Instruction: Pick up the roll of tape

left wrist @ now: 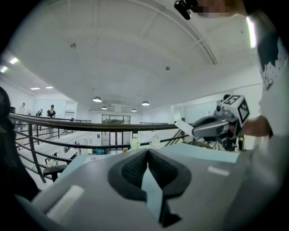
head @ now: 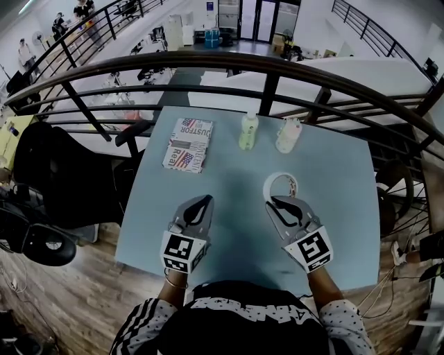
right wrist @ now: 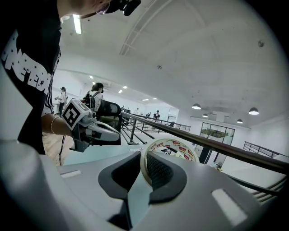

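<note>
Pale blue tabletop (head: 340, 208) beside a railing (head: 208, 66): roll of tape (head: 272, 179) over its right half, rim pinched in the right hand-held gripper (head: 279, 202), lower edge hidden by the jaws; the left hand-held gripper (head: 203, 201) is pressed together, empty. Behind, a greenish bottle (head: 248, 132) and a white bottle (head: 288, 135), contents unclear, beside a printed booklet (head: 189, 144)

This is a mezzanine in a large open office or lab hall. A table (head: 333, 180) stands on a wood floor (head: 90, 277) against a dark railing (head: 208, 64). Beyond the railing a lower floor (head: 191, 43) opens, with office chairs (head: 147, 72) and people (head: 59, 26) standing about. Glass doors (head: 257, 17) close the far end. The ceiling (left wrist: 135, 54) is high, white and curved, with round lamps (left wrist: 97, 99). A black chair (head: 55, 173) sits beside the table.
</note>
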Demonstrator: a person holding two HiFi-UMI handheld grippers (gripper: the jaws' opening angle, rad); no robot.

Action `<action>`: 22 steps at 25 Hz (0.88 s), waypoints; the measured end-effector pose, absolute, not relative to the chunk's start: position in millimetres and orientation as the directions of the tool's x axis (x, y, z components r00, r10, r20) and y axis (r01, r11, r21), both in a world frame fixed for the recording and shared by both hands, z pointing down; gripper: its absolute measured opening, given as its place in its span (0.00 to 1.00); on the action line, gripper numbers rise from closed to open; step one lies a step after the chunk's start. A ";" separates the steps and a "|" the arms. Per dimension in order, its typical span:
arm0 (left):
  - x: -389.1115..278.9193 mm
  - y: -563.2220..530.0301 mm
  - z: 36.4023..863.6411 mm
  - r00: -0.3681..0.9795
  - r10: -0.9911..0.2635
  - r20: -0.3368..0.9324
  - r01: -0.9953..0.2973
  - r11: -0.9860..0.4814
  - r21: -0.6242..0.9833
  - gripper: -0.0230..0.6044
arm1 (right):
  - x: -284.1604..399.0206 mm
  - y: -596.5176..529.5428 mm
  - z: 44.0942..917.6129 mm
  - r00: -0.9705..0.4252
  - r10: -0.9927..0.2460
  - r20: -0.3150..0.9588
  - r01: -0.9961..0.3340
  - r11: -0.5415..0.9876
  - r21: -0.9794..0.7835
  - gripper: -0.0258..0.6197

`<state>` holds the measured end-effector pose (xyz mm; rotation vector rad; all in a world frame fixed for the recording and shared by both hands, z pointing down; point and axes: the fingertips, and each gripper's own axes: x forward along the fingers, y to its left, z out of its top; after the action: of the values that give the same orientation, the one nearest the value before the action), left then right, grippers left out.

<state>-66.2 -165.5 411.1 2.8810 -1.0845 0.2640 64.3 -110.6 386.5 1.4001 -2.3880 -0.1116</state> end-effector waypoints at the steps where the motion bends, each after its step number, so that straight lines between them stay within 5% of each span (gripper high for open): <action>1: -66.6 -165.7 411.2 0.738 -0.651 0.178 -0.660 -0.751 -0.011 0.04 | 63.6 -110.3 385.7 -0.441 -0.855 0.273 -0.824 0.506 0.255 0.12; 22: -70.5 -159.8 410.0 0.725 -0.663 0.187 -0.670 -0.741 -0.029 0.04 | 62.5 -107.2 385.7 -0.454 -0.853 0.259 -0.827 0.511 0.233 0.12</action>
<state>-70.5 -159.8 410.0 2.8801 -1.1135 0.2881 62.5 -107.2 385.7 1.3988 -2.4165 -0.1033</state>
